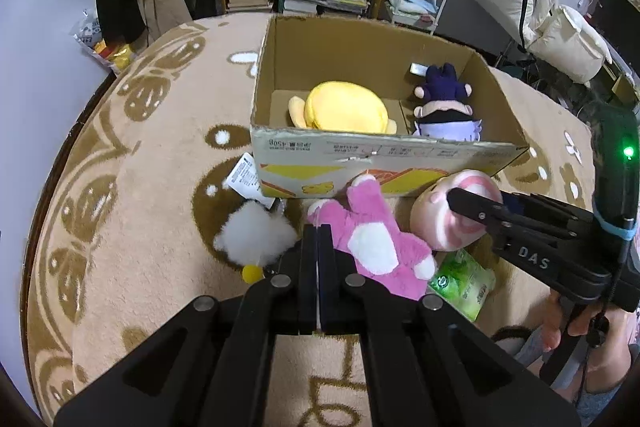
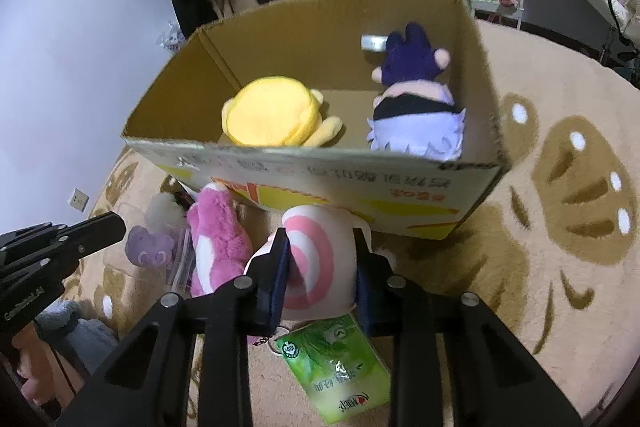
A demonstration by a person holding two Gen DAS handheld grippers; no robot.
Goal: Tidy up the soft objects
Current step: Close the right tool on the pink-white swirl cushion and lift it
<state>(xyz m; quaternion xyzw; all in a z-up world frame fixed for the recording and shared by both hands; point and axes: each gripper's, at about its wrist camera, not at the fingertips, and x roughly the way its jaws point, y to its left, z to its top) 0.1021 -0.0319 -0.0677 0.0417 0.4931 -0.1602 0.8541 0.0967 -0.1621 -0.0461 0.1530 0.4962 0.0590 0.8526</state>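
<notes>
Two plush toys already lie in the cardboard box [image 2: 280, 163]; the right gripper [image 2: 320, 267] clamps the pink-swirl plush [image 2: 316, 263] outside it, left gripper [image 1: 318, 255] closed empty; squashy stuffing could slip free

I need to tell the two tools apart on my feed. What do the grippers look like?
Both are black scissor-linkage frames with silver rivets. The left gripper has plain black fingers; the right gripper has dark blue pads, white "DAS" lettering, a green indicator light, a blue band and a black cable on its handle.
</notes>
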